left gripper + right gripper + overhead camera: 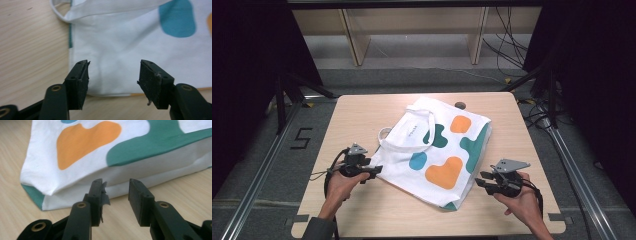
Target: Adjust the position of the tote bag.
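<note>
A white tote bag (pixel 437 145) printed with orange, blue and green blobs lies flat and slanted across the middle of the wooden table (pixel 357 115). Its handle strap (pixel 409 142) loops toward the left. My left gripper (pixel 376 171) is at the bag's near-left corner. In the left gripper view it (pixel 113 70) stands open, with the white cloth (pixel 125 37) beneath and between the jaws and the strap (pixel 107 7) beyond. My right gripper (pixel 480 179) is just off the bag's right side. It (pixel 115 187) is open, and its tips nearly touch the folded edge of the bag (pixel 82 142).
A small dark round thing (pixel 460 105) sits at the table's far edge behind the bag. Beyond the table stand wooden shelf units (pixel 412 25) and loose cables (pixel 507 45). Black frame legs flank both sides. Bare tabletop lies in front of the bag.
</note>
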`<control>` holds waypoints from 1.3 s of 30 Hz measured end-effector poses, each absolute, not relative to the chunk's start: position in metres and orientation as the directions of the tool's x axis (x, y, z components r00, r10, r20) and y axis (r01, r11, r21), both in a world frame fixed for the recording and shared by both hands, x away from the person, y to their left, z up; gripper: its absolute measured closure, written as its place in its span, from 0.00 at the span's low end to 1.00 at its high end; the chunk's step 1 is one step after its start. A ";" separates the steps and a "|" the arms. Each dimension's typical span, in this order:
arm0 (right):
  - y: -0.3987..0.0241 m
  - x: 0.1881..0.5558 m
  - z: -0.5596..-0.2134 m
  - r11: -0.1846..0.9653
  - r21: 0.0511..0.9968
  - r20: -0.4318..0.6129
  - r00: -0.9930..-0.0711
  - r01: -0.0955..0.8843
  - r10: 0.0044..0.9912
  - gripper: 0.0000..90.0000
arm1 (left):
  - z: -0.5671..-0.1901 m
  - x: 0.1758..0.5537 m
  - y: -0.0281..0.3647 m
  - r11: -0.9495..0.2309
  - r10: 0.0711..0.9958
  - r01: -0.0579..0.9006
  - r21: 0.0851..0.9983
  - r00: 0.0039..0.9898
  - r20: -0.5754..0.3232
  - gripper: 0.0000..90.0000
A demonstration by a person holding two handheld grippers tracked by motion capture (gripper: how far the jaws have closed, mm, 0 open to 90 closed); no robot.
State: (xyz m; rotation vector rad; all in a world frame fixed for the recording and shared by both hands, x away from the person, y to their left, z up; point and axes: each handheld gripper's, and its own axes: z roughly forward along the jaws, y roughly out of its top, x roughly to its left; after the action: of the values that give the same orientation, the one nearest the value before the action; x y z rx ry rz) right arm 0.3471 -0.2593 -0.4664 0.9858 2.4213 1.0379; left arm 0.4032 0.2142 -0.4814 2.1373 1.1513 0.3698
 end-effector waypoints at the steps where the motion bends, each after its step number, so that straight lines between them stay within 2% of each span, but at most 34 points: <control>1: -0.257 0.347 -0.468 0.507 0.734 -0.038 -0.719 0.452 0.694 0.71 | -0.485 0.407 0.216 -0.369 0.830 0.637 0.677 0.554 -0.069 0.45; 10: -0.257 0.344 -0.470 0.509 0.726 -0.026 -0.721 0.462 0.693 0.67 | -0.498 0.419 0.229 -0.303 0.849 0.702 0.644 0.506 -0.152 0.45; 11: -0.256 0.343 -0.471 0.515 0.715 -0.021 -0.723 0.472 0.691 0.67 | -0.502 0.418 0.231 -0.302 0.852 0.698 0.649 0.503 -0.145 0.52; 15: -0.254 0.343 -0.471 0.524 0.724 -0.027 -0.741 0.448 0.671 0.68 | -0.498 0.413 0.232 -0.362 0.833 0.647 0.671 0.547 -0.078 0.68; 21: -0.254 0.339 -0.470 0.513 0.717 -0.013 -0.728 0.471 0.685 0.70 | -0.491 0.398 0.225 -0.442 0.791 0.606 0.661 0.611 -0.031 0.76; 26: -0.259 0.338 -0.467 0.503 0.734 -0.013 -0.731 0.457 0.682 0.73 | -0.488 0.376 0.214 -0.450 0.761 0.565 0.691 0.647 -0.034 0.91; 27: -0.260 0.338 -0.467 0.498 0.739 0.003 -0.740 0.455 0.672 0.73 | -0.489 0.373 0.211 -0.423 0.755 0.563 0.710 0.652 -0.068 0.92; 30: -0.263 0.337 -0.467 0.487 0.737 0.006 -0.725 0.468 0.688 0.72 | -0.488 0.371 0.207 -0.436 0.759 0.555 0.709 0.650 -0.042 0.91; 34: -0.261 0.334 -0.469 0.465 0.737 0.035 -0.714 0.491 0.699 0.70 | -0.488 0.377 0.216 -0.426 0.787 0.577 0.698 0.616 -0.029 0.82; 38: -0.257 0.334 -0.470 0.470 0.733 0.035 -0.717 0.491 0.696 0.69 | -0.495 0.383 0.216 -0.412 0.786 0.618 0.670 0.613 -0.082 0.66; 39: -0.257 0.334 -0.470 0.474 0.729 0.037 -0.719 0.495 0.694 0.69 | -0.499 0.384 0.213 -0.401 0.791 0.623 0.671 0.605 -0.090 0.66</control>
State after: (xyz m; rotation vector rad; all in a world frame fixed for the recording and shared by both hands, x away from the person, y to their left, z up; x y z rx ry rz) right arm 0.3336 -0.2569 -0.4703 1.0163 2.4598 1.0867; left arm 0.3840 0.2129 -0.4988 2.1523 1.1102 0.3177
